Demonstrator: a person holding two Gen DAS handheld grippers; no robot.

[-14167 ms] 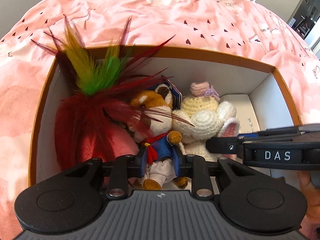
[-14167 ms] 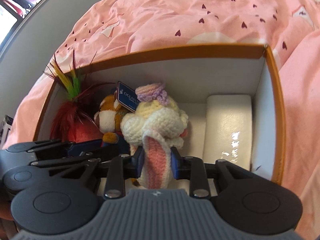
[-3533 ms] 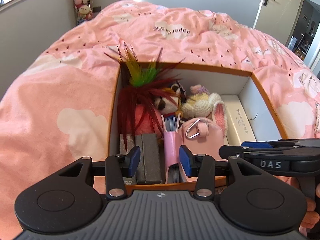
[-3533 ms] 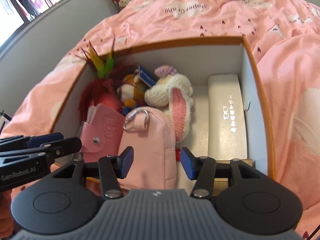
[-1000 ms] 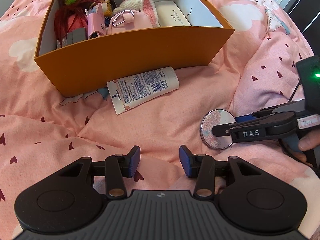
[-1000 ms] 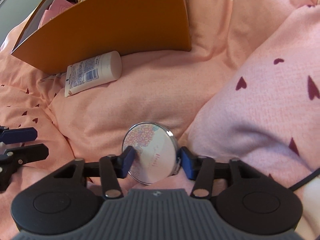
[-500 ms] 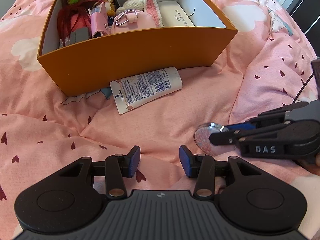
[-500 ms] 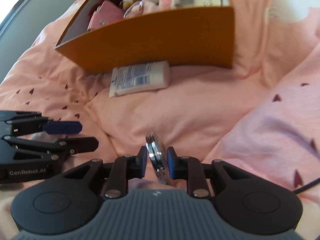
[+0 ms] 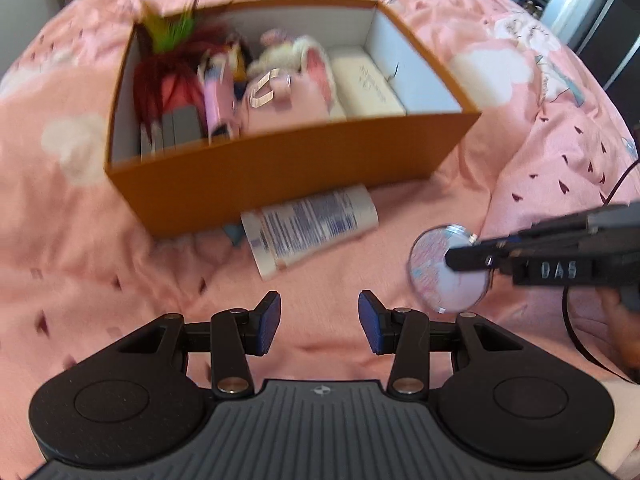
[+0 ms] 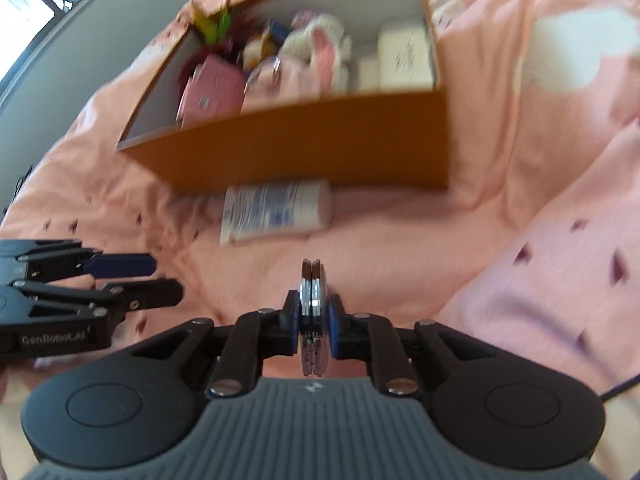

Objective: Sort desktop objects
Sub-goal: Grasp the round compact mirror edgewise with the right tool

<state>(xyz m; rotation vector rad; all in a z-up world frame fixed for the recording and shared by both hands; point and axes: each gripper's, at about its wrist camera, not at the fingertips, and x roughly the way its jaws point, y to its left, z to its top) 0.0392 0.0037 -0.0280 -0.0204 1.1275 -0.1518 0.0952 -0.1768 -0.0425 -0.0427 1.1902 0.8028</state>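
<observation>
My right gripper point(image 10: 314, 312) is shut on a round compact mirror point(image 10: 313, 300), held edge-on above the pink bedspread; in the left wrist view the mirror point(image 9: 444, 276) shows its floral face in the right gripper point(image 9: 460, 260). My left gripper point(image 9: 319, 322) is open and empty above the bedspread; in the right wrist view it point(image 10: 160, 276) is at the left. A white lotion tube point(image 9: 308, 230) lies against the front wall of the orange box point(image 9: 280, 176). The tube point(image 10: 276, 210) and the box point(image 10: 304, 148) lie ahead of the mirror.
The box holds a feather toy point(image 9: 168, 60), plush toys point(image 9: 288, 50), a pink pouch point(image 9: 280, 96), a pink card holder point(image 9: 218, 92), grey blocks point(image 9: 176, 128) and a white case point(image 9: 368, 84). The bedspread point(image 9: 100, 260) is rumpled, with a raised fold at right point(image 9: 560, 168).
The right gripper has lifted the mirror higher and moved it toward the box. Both cameras have moved forward, so the box looks closer. The left gripper stays open.
</observation>
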